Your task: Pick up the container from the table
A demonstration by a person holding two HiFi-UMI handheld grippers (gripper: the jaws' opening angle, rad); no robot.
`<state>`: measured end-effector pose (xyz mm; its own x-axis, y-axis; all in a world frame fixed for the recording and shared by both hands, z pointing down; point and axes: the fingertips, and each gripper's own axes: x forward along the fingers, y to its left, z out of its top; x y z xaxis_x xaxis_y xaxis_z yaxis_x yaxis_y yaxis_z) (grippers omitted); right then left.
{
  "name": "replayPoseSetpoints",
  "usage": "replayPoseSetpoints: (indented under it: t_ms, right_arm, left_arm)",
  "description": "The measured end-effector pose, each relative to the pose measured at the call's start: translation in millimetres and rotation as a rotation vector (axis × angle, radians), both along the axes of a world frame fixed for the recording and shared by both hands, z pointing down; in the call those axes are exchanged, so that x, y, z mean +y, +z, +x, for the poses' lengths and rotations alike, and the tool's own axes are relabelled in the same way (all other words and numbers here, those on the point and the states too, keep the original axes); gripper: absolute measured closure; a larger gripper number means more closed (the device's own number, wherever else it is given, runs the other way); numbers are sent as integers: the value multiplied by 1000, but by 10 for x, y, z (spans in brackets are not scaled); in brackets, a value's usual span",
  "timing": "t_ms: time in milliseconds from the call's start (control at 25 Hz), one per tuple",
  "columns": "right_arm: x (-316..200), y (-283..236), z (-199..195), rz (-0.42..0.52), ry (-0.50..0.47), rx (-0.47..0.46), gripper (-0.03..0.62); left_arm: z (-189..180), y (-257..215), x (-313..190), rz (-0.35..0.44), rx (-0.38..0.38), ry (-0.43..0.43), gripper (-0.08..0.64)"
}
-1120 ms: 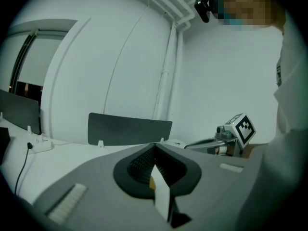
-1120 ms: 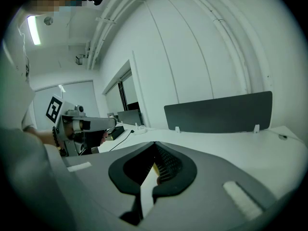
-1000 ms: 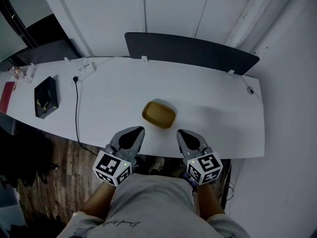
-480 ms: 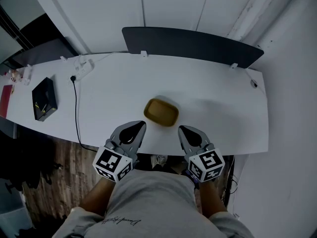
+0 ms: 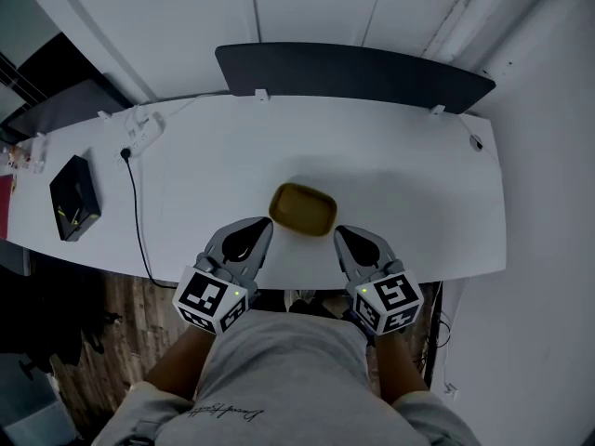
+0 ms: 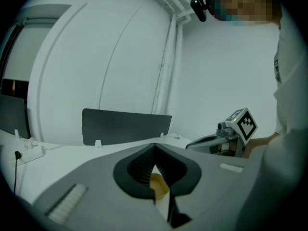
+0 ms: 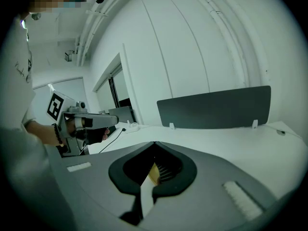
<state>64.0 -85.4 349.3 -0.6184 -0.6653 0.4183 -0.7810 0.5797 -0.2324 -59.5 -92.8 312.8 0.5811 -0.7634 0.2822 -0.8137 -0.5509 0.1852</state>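
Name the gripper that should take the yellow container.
Left, narrowly. The left gripper nearly meets the yellow container, and its own view shows it dead ahead. The right gripper sits slightly off the corner. Both are shut and must open first.

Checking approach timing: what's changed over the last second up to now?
The left gripper and right gripper both moved forward toward the yellow container. Their tips now sit close to its near edge, one on each side. Nothing was gripped or released. The container stayed put on the table, and both grippers stayed shut.
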Motion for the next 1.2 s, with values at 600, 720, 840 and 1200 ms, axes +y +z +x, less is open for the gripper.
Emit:
replayPoseSetpoints:
  t_ms: [600,720,840,1200]
  right_arm:
    - [-226,229,34,-44,56,40,577]
    - [-273,265,59,-51,63,50,577]
    - [-315,323,96,-59,78,57,577]
    - [-443,444,198,-85,124,75,577]
  left_arm:
    - [-68,335,-295,-60,-28,31,560]
    - [-81,353,-365,-56,-34,34,560]
    - [-78,422,-402,-60,-50,42,560]
    - [-110,625,-541,-99,-63,51,560]
